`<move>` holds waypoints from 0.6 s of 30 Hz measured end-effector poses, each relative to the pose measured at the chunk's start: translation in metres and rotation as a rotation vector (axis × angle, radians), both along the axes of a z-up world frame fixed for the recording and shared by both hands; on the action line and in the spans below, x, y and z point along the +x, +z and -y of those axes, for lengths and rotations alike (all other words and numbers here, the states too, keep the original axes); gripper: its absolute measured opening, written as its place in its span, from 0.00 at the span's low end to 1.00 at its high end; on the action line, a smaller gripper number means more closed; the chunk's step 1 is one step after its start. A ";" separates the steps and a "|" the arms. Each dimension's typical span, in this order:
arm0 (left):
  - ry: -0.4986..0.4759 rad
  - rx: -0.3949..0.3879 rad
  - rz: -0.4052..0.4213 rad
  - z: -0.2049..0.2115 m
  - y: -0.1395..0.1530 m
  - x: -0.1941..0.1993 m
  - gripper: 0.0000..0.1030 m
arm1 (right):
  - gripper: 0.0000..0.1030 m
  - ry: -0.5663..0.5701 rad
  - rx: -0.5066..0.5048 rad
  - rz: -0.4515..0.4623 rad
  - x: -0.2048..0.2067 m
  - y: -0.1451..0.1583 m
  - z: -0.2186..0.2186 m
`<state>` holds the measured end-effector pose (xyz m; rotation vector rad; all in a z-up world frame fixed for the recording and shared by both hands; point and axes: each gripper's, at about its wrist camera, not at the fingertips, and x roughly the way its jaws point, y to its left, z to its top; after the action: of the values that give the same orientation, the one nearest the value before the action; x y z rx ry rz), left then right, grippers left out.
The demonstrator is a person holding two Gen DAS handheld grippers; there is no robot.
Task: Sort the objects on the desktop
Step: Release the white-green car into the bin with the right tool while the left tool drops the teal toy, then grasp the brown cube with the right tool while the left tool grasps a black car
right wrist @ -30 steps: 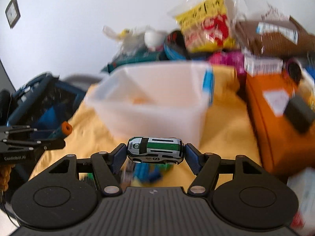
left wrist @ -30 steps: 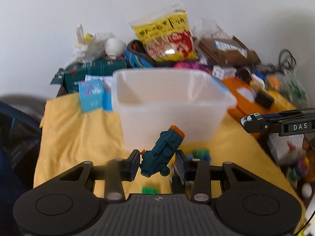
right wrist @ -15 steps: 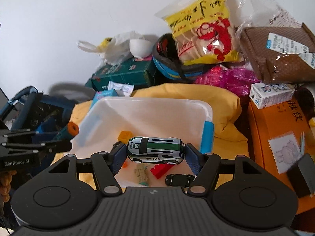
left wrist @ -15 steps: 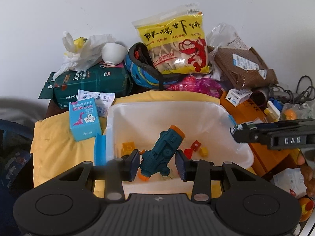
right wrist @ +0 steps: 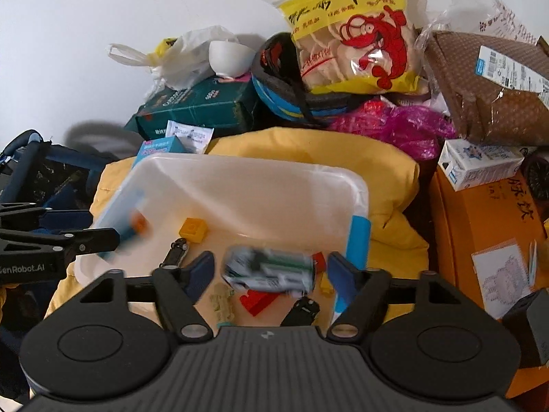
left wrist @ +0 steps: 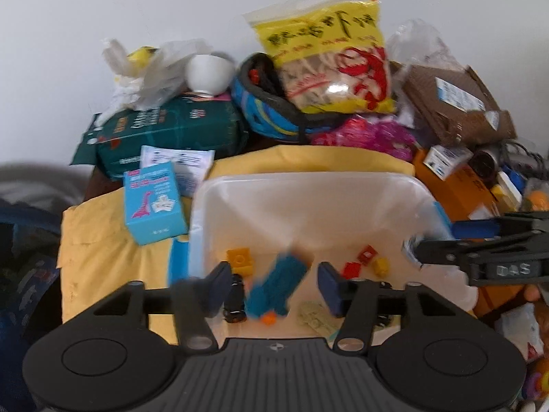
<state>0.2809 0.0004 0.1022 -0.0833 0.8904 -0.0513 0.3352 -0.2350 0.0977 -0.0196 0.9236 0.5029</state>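
Observation:
A translucent white bin point(left wrist: 308, 185) point(right wrist: 240, 168) sits on a yellow cloth and holds loose bricks, a small black car point(right wrist: 176, 250) and a beige figure point(right wrist: 223, 304). My left gripper point(left wrist: 274, 285) hangs open over the bin. A blurred teal toy with an orange tip point(left wrist: 276, 290) is loose between its spread fingers, touching neither. My right gripper point(right wrist: 271, 273) is also open above the bin. A blurred green-and-white toy car point(right wrist: 269, 271) sits free between its fingers. In the left wrist view the right gripper's arm point(left wrist: 480, 254) reaches in from the right.
Behind the bin are a yellow snack bag point(right wrist: 353, 31), a dark green pack point(left wrist: 171, 130), a blue helmet point(left wrist: 267, 116) and a brown parcel point(right wrist: 490, 89). A light blue card box point(left wrist: 152, 202) lies left of the bin. An orange box point(right wrist: 487, 237) stands to its right.
Both grippers rose from in front of the bin to above it, then opened. The teal toy and the toy car have left the fingers and are dropping toward the bin.

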 end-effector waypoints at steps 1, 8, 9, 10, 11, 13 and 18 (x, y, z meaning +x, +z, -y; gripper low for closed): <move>0.008 -0.009 0.008 -0.003 -0.001 -0.002 0.59 | 0.74 0.004 0.009 0.002 -0.002 0.000 0.002; -0.016 -0.004 0.072 -0.012 -0.020 -0.063 0.59 | 0.74 0.078 0.092 0.065 -0.067 -0.004 0.018; -0.034 0.011 0.075 -0.009 -0.027 -0.079 0.59 | 0.74 0.098 0.091 0.066 -0.081 -0.011 0.018; -0.050 0.025 0.075 -0.007 -0.035 -0.093 0.59 | 0.74 0.126 0.072 0.060 -0.098 -0.022 0.016; -0.072 0.046 0.065 -0.004 -0.047 -0.112 0.59 | 0.74 0.148 0.050 0.052 -0.113 -0.035 0.014; -0.095 0.063 0.038 0.000 -0.067 -0.139 0.59 | 0.71 0.181 0.013 0.013 -0.136 -0.063 0.008; -0.129 0.018 -0.066 0.011 -0.115 -0.183 0.59 | 0.63 0.200 -0.020 -0.073 -0.168 -0.112 -0.015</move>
<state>0.0975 -0.0110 -0.0128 -0.0106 0.9611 -0.1610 0.1670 -0.2196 -0.0146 -0.1130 1.0038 0.6833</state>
